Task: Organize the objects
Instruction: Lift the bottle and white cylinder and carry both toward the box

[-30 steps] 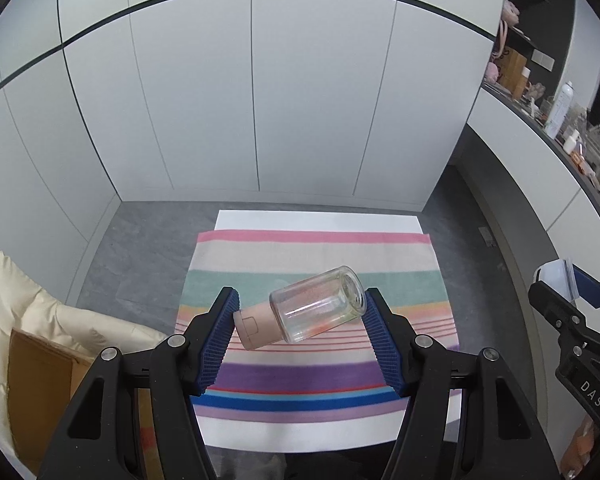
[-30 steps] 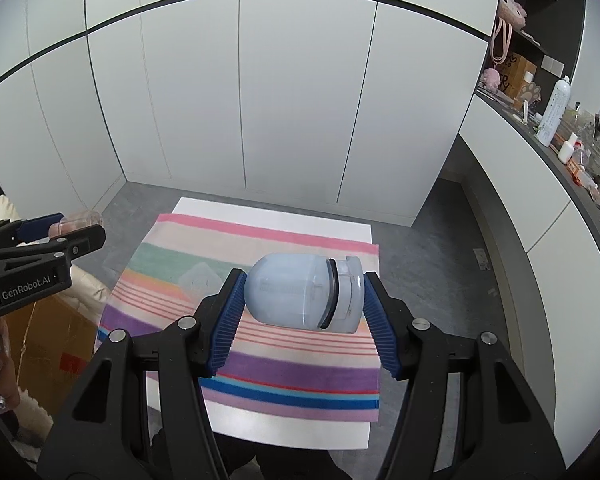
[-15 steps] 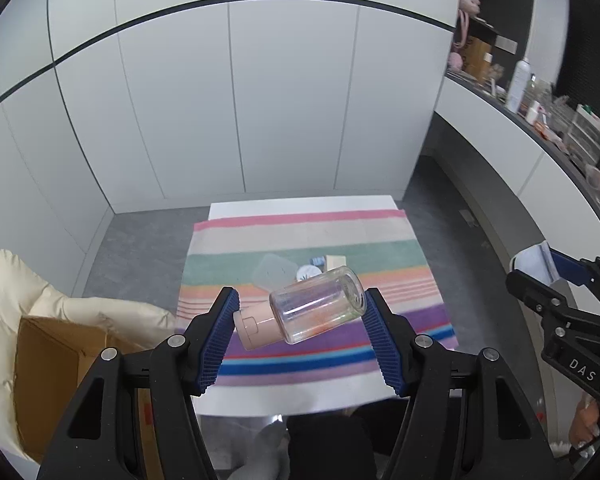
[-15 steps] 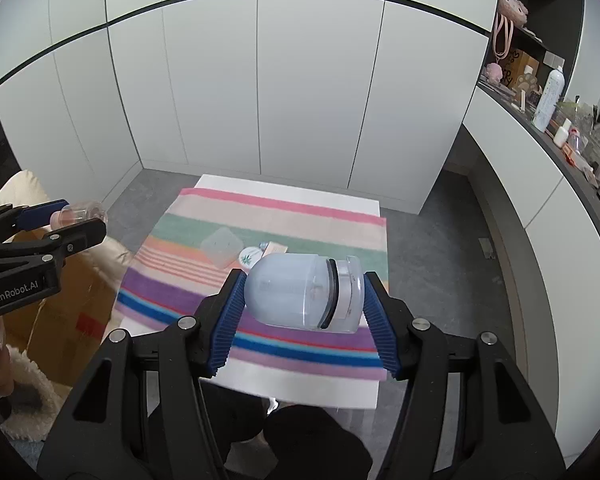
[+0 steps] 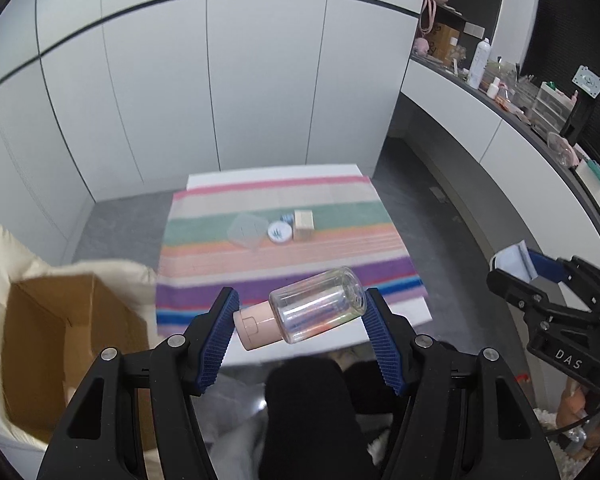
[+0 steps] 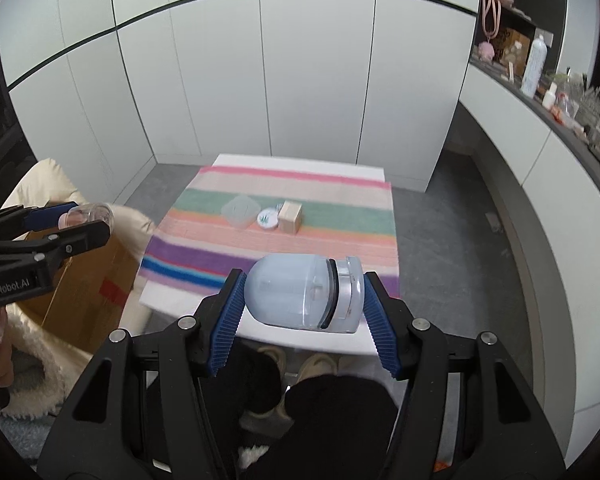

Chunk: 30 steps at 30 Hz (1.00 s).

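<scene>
My left gripper point(image 5: 300, 316) is shut on a clear bottle with a pink cap point(image 5: 304, 310), held sideways above the near edge of the striped cloth point(image 5: 284, 248). My right gripper point(image 6: 304, 296) is shut on a pale blue domed container with a clear lid point(image 6: 304, 292), also held sideways in the air. On the cloth lie a clear square box point(image 5: 247, 231), a small round white tin point(image 5: 279, 233) and a small wooden block point(image 5: 304, 224). The left gripper also shows in the right wrist view point(image 6: 76, 220), and the right gripper shows in the left wrist view point(image 5: 524, 272).
An open cardboard box point(image 5: 60, 320) sits in a cream cushion point(image 5: 4, 256) left of the table. The person's dark knees point(image 5: 308, 400) are below the grippers. A cluttered counter point(image 5: 500, 92) runs along the right wall. White cabinet doors stand behind the table.
Both grippers have pulled back and up from the table with their objects. The cloth now looks farther away and the three items on it have come into view.
</scene>
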Each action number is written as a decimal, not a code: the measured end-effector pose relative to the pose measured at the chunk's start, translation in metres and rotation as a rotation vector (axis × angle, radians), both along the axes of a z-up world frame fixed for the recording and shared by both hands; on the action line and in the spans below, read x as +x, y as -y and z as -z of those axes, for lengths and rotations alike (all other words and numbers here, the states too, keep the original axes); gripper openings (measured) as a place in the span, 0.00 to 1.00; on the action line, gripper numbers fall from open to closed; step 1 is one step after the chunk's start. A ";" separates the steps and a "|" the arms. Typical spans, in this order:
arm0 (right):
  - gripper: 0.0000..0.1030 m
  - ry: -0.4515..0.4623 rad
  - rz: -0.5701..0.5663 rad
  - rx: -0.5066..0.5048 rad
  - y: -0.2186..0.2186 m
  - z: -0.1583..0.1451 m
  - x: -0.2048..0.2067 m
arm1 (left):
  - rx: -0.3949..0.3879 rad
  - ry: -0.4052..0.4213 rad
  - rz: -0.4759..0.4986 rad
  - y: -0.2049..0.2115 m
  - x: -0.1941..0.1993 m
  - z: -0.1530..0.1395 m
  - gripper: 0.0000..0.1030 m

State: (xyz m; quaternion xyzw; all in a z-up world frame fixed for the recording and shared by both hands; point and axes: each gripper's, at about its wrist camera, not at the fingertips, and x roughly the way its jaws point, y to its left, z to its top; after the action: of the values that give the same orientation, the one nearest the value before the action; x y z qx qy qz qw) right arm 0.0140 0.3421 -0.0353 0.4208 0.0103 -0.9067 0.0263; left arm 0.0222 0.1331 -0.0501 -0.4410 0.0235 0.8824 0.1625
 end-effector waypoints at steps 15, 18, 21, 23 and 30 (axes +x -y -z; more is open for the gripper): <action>0.59 0.058 0.041 -0.016 -0.014 0.023 0.060 | 0.026 0.055 -0.008 0.018 0.037 0.027 0.63; 0.59 0.052 0.045 -0.017 -0.014 0.020 0.056 | 0.017 0.038 -0.028 0.024 0.035 0.026 0.63; 0.59 0.060 0.025 -0.018 -0.008 0.021 0.051 | 0.022 0.053 -0.052 0.034 0.033 0.029 0.63; 0.59 0.068 0.000 -0.016 -0.001 0.023 0.049 | 0.025 0.059 -0.063 0.039 0.032 0.031 0.63; 0.59 0.090 -0.086 -0.017 0.032 0.032 0.040 | 0.021 0.080 -0.112 0.062 0.035 0.038 0.63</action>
State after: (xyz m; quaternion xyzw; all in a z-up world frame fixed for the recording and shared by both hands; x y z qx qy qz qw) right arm 0.0537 0.3104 -0.0673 0.4601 0.0196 -0.8850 0.0694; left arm 0.0573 0.0707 -0.0879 -0.4748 -0.0170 0.8720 0.1180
